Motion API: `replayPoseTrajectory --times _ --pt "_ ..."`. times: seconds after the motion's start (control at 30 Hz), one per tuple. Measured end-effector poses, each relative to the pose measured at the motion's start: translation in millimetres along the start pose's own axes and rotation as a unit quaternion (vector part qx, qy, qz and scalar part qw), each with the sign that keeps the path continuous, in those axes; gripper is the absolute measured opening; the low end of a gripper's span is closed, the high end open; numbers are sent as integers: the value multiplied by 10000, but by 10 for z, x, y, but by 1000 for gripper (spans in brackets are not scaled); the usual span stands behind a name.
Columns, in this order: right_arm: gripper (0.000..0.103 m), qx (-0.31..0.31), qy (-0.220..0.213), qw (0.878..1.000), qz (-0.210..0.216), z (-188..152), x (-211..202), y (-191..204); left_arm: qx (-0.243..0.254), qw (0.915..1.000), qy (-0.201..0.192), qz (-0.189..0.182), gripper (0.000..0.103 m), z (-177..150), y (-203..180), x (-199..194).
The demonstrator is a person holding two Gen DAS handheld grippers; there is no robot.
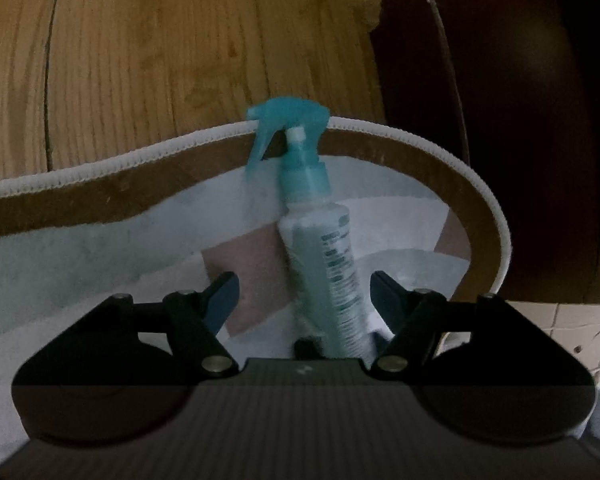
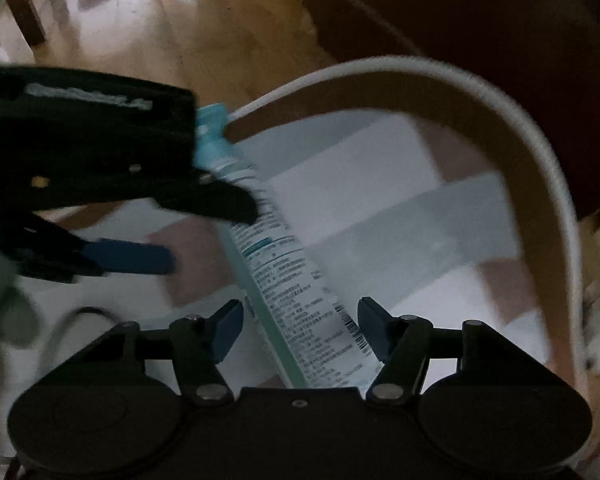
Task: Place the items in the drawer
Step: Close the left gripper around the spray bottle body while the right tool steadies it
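- Wooden floor (image 1: 180,40) lies under everything.
- Patterned mat (image 1: 80,248) with white corded edge sits on it.
- Teal-topped spray bottle (image 1: 324,248) lies on the mat, trigger head at the edge.
- Left gripper (image 1: 304,292) wide open, bottle between its fingers, ungripped.
- Right gripper (image 2: 300,320) likewise spread, empty.

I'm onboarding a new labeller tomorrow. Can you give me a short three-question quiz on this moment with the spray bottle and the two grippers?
1. True or false: the spray bottle stands upright on the wood floor.
2. What colour is the bottle's trigger head?
3. Which is right? A) the left gripper is clamped shut on the bottle; B) both the left gripper and the right gripper have their jaws apart, the bottle lying between the fingers; C) the bottle is out of both views.

Key:
1. False: it lies on the patterned mat, head at the white rim.
2. Teal.
3. B.
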State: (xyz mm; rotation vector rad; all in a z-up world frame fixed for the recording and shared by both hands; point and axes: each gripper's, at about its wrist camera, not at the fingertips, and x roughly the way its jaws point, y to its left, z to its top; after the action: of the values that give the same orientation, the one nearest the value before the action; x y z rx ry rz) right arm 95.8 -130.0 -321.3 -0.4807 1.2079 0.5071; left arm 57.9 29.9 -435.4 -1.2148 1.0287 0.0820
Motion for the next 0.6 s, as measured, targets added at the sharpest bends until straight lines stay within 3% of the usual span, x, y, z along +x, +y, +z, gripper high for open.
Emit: replayPoseTrajectory --times 0.17,0.27,0.33,0.37,0.4,0.43,0.5,0.6 --pt "65 958 271 9886 1127 -49 -60 -103 419 9984 365 -39 74 81 -6 16" --pt "65 919 154 9908 982 -135 -4 23 1375 9874 786 -71 80 108 -121 71" --pt "66 765 25 9947 693 -220 67 132 1307 9878 831 -161 80 128 -87 66" --pt "66 723 -92 9956 597 -259 92 167 1159 9898 812 -185 74 134 -56 56" --pt "66 699 -231 9959 528 -293 96 187 1169 9898 804 -123 53 134 -44 44" --pt "63 718 -319 9957 490 -319 86 189 1297 9882 809 -34 43 127 -59 36" --pt "58 870 -375 9936 618 -347 54 134 1537 9846 817 137 43 114 -88 21" --pt "58 1080 -296 9893 934 -364 38 47 1366 9879 707 179 43 120 -68 34"
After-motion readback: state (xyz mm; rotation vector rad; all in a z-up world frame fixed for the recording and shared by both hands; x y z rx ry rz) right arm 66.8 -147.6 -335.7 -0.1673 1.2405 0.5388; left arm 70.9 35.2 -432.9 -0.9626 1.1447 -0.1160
